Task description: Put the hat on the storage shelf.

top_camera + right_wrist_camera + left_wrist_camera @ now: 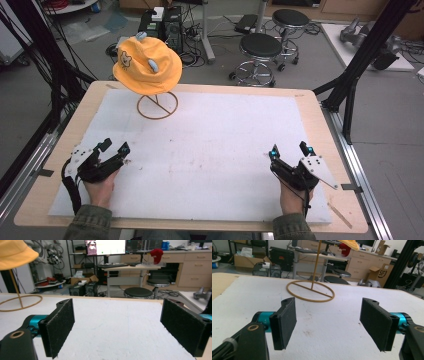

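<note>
Hat point(147, 65) sits on its wire stand point(157, 105) at the desk's point(305, 107) far left; both grippers' jaws are spread and empty. Left gripper point(114, 148) should approach the brim low, then lift straight up.

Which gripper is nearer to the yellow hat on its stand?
Left. The left gripper sits just below the yellow hat; the right gripper is far across the white mat.
</note>
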`<state>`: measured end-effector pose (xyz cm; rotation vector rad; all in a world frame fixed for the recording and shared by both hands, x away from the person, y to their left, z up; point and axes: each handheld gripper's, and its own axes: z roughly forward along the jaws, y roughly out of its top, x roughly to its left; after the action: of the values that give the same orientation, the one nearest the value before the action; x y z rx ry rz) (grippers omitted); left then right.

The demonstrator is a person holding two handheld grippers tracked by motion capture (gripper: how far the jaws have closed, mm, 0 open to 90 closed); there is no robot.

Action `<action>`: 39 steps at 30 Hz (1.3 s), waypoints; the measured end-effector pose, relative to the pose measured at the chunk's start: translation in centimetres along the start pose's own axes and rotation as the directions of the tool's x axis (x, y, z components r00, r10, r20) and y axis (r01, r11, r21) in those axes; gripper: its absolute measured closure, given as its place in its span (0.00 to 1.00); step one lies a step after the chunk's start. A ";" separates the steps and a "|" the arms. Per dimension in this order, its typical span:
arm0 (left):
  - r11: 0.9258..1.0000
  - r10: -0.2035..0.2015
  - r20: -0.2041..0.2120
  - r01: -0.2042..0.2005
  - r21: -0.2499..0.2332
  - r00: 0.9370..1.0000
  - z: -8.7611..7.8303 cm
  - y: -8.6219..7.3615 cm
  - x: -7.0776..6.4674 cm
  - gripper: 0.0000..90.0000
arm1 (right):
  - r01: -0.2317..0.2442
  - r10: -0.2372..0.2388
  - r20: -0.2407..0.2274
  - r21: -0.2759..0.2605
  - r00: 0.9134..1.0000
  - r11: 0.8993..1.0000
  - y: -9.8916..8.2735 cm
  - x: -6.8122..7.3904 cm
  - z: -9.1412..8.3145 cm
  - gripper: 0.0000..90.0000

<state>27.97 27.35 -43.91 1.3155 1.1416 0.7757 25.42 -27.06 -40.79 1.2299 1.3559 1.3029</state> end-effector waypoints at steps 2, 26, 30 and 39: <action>1.000 -0.002 0.000 0.002 0.000 1.000 0.0 0.0 0.0 0.33 | -0.001 0.001 0.021 0.008 1.000 1.000 -0.8 -0.1 0.0 0.12; 1.000 -0.019 0.010 0.018 0.009 1.000 0.2 -0.1 0.0 0.33 | -0.026 0.025 0.023 0.034 0.999 0.999 -2.0 -0.5 -0.2 0.12; 1.000 -0.024 0.010 0.023 0.009 1.000 0.2 -0.1 0.0 0.33 | -0.018 0.018 0.015 0.034 1.000 0.999 -2.0 -0.4 -0.2 0.12; 1.000 -0.029 0.014 0.029 0.010 0.999 0.2 -0.1 0.1 0.33 | -0.014 0.014 0.001 0.034 1.000 0.999 -2.1 -0.3 0.0 0.12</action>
<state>28.20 27.32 -44.06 1.3076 1.1526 0.7394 25.27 -27.28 -42.93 1.2653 1.3762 1.2940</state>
